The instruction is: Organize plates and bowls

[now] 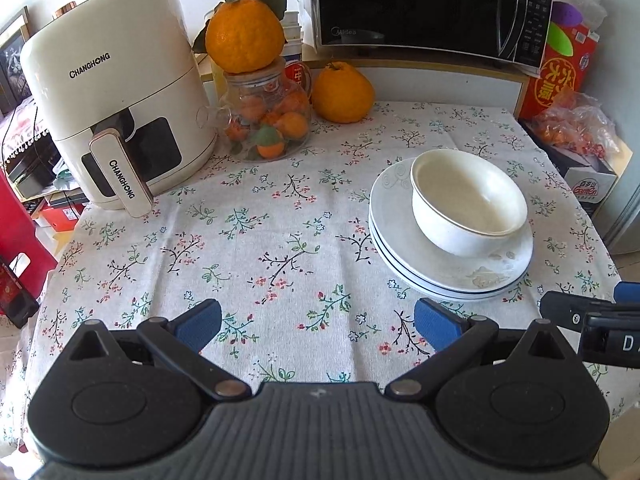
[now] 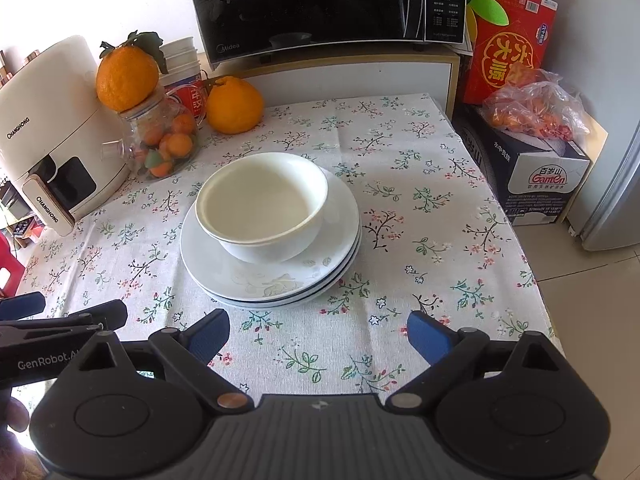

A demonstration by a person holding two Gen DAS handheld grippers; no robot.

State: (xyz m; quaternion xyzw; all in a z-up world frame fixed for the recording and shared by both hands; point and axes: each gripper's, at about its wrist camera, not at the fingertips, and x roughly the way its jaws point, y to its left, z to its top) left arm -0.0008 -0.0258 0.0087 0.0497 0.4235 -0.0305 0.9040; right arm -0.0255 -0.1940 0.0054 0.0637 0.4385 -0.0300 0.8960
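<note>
Nested white bowls [image 2: 262,210] sit on stacked plates [image 2: 276,280] mid-frame on the bench [image 2: 420,208]; left gripper [image 1: 318,322] and right gripper [image 2: 318,332] hover with jaws wide, empty.

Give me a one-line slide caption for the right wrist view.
Right gripper open over the floral tablecloth, facing nested white bowls on stacked plates.
</note>
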